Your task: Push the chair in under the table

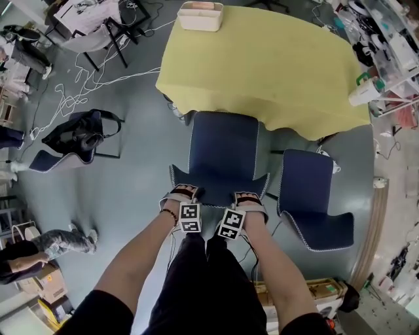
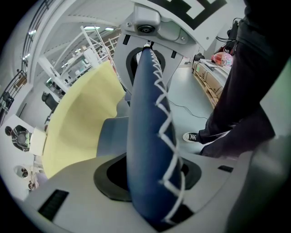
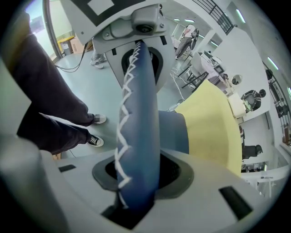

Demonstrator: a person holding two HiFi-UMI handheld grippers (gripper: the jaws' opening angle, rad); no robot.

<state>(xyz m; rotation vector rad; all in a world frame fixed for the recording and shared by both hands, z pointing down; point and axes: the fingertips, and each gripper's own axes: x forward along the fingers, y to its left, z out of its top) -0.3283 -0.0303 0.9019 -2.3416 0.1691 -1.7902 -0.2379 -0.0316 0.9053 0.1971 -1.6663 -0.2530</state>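
A dark blue chair (image 1: 221, 152) with white zigzag stitching stands before the table (image 1: 262, 59) with the yellow cloth, its seat front partly under the cloth's edge. My left gripper (image 1: 182, 194) is shut on the left part of the chair's backrest top edge (image 2: 152, 136). Over on the right part of that backrest edge (image 3: 138, 136) my right gripper (image 1: 249, 197) is shut too. In both gripper views the padded edge runs up between the jaws and fills the gap. The yellow tablecloth (image 2: 77, 123) (image 3: 213, 127) lies beyond the chair.
A second blue chair (image 1: 313, 196) stands to the right, turned from the table. Another chair with a black bag (image 1: 75, 139) sits at the left. A beige tray (image 1: 200, 16) rests on the table's far end. White cables (image 1: 85, 85) trail across the floor. Cardboard boxes (image 1: 46, 284) lie near my legs.
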